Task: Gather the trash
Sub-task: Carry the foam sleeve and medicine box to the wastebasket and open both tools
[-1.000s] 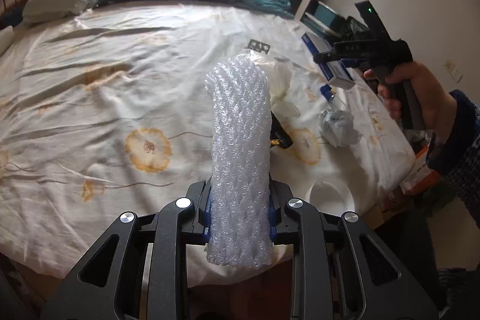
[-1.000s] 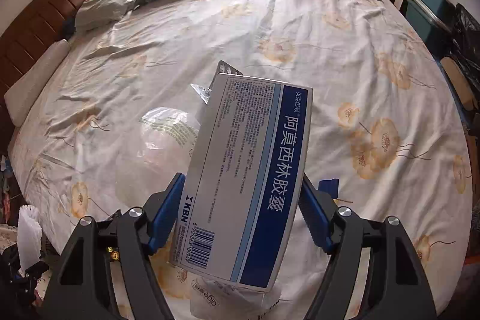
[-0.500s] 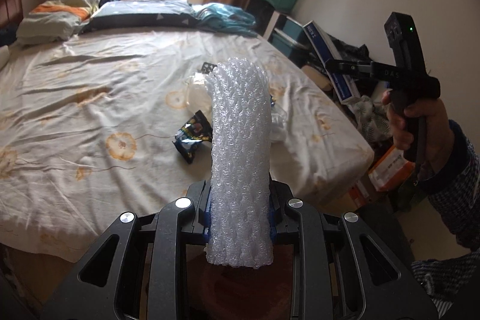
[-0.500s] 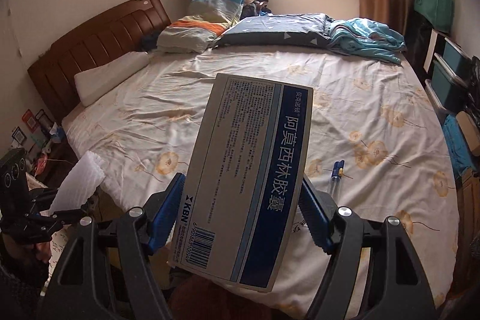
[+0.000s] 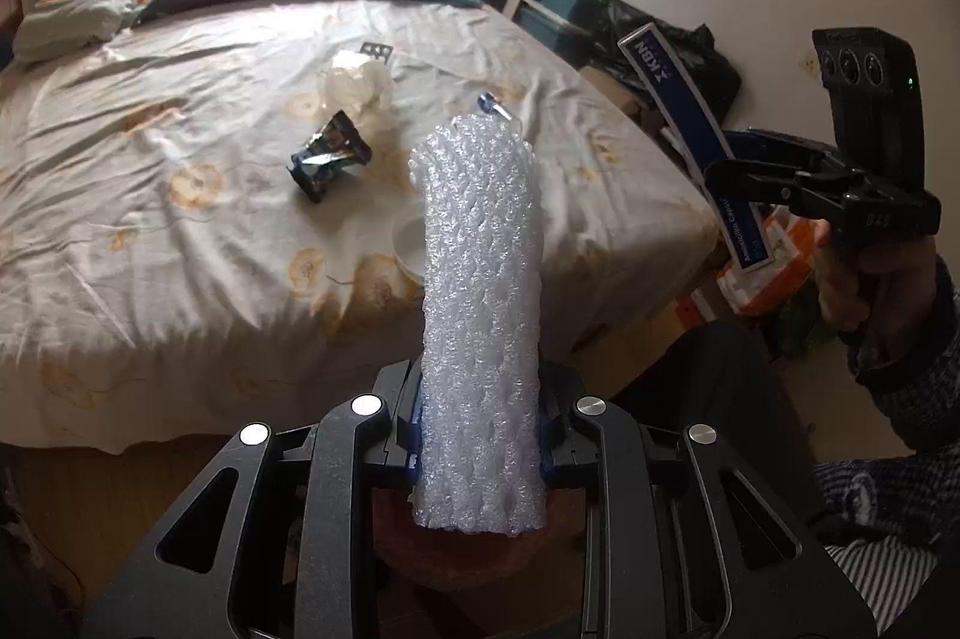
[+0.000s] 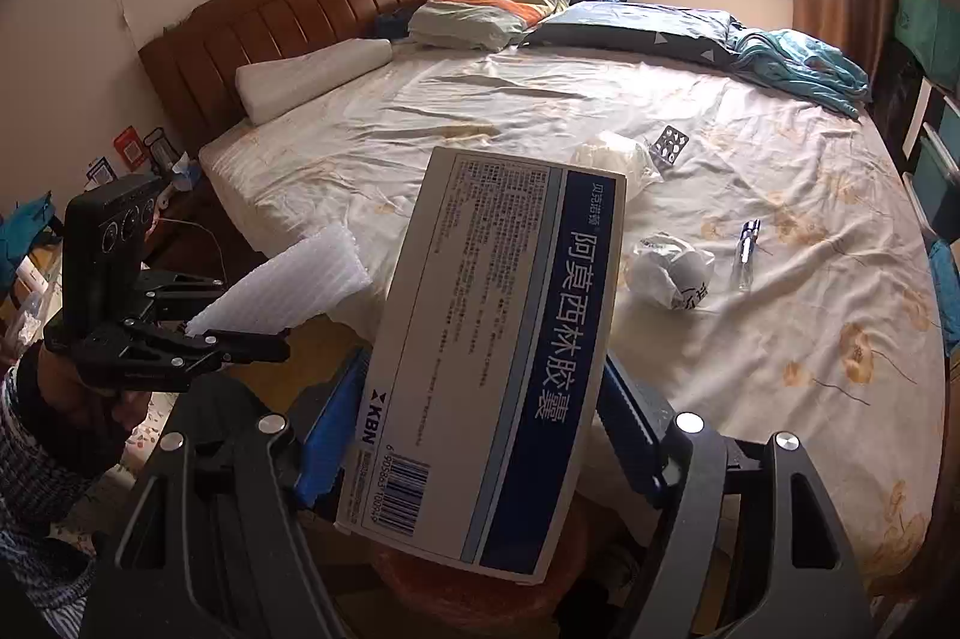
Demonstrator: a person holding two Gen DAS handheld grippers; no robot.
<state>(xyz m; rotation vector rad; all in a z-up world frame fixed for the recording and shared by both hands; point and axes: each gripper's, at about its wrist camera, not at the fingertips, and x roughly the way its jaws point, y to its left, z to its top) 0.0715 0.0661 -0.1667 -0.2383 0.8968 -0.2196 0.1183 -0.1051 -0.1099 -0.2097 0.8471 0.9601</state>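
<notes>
My left gripper (image 5: 480,423) is shut on a white foam net sleeve (image 5: 480,279) that stands up between its fingers. In the right wrist view that left gripper (image 6: 264,339) shows at the left with the foam sleeve (image 6: 288,291). My right gripper (image 6: 480,423) is shut on a white and blue medicine box (image 6: 498,339). From the left wrist view the right gripper (image 5: 726,177) is off the bed's right side, with the box (image 5: 672,99) in it. Both grippers are off the bed's near edge, above a round orange-brown bin (image 6: 480,597).
On the bed sheet (image 5: 150,249) lie a dark snack wrapper (image 5: 329,155), a white plastic bag (image 5: 357,84), a blister pack (image 6: 671,146), a crumpled paper (image 6: 669,273), a small vial (image 6: 747,249) and a white lid (image 5: 411,243). Boxes and bags crowd the floor at the right.
Both grippers have drawn back from over the bed to beyond its near edge, still holding the foam sleeve and the box. The orange-brown bin has come into view beneath them.
</notes>
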